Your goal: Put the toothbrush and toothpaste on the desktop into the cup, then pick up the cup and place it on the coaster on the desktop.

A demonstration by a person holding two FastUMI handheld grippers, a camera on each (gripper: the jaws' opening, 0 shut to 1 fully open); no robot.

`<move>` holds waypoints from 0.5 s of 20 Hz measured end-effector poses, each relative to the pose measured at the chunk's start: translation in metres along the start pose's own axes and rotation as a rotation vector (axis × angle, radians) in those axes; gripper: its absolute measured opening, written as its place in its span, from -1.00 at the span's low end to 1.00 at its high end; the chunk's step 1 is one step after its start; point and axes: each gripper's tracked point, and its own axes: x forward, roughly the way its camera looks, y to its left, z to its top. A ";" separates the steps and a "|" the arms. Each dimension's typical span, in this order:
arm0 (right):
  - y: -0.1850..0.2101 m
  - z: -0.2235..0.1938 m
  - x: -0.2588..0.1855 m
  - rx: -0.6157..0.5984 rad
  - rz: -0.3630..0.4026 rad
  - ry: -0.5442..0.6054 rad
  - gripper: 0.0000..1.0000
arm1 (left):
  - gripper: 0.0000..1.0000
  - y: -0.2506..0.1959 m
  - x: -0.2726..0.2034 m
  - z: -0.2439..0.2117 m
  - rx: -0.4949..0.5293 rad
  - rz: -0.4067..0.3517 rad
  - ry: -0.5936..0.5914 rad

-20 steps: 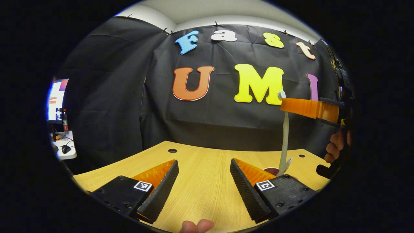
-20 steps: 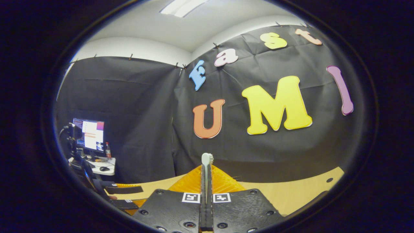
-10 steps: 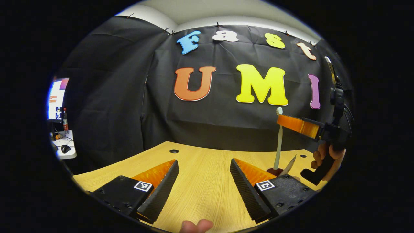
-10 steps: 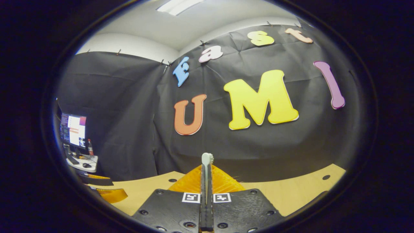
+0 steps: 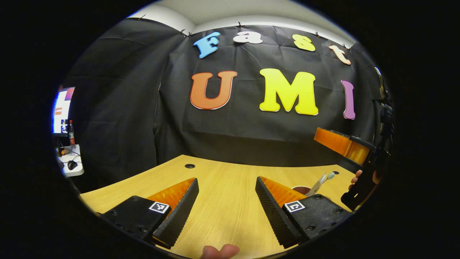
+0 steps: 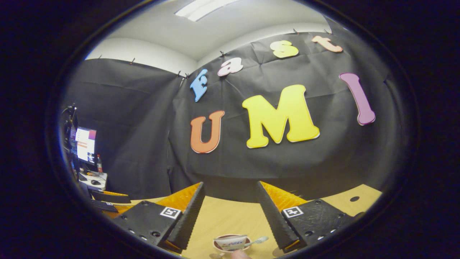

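Note:
In the right gripper view, the cup [image 6: 230, 245] stands on the wooden desk just below my open right gripper [image 6: 230, 205]. The toothpaste tube [image 6: 230, 241] and the toothbrush [image 6: 259, 240] both lean out of it, the brush head pointing right. In the left gripper view, the cup's dark rim [image 5: 303, 188] peeks from behind my own right finger, with the toothbrush [image 5: 321, 180] slanting out of it. The right gripper [image 5: 323, 136] hovers above it with a hand on its handle. My left gripper [image 5: 226, 194] is open and low over bare desk.
The wooden desk [image 5: 222, 180] has small round holes near its far edge. The left gripper [image 6: 109, 198] lies at the left in the right gripper view. A side table with a monitor [image 5: 61, 109] stands off to the left. A fingertip [image 5: 220, 250] shows at the bottom edge.
My right gripper opened and let go of the toothbrush, which now rests in the cup with the toothpaste. The right gripper shifted lower and rightward in the left gripper view; the left gripper stayed put.

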 end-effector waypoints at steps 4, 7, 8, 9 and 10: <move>-0.038 0.046 -0.037 -0.010 -0.072 -0.100 0.90 | 0.98 -0.027 -0.008 0.023 0.006 -0.048 -0.023; -0.073 0.065 -0.075 -0.025 -0.120 -0.115 0.90 | 0.98 -0.056 -0.009 0.053 0.013 -0.121 -0.020; -0.086 0.064 -0.093 -0.025 -0.136 -0.094 0.90 | 0.98 -0.071 -0.008 0.067 -0.006 -0.164 0.005; -0.100 0.062 -0.107 -0.016 -0.157 -0.077 0.90 | 0.98 -0.083 -0.005 0.079 -0.009 -0.194 0.038; -0.119 0.064 -0.127 -0.024 -0.191 -0.061 0.89 | 0.98 -0.095 -0.001 0.091 0.007 -0.225 0.065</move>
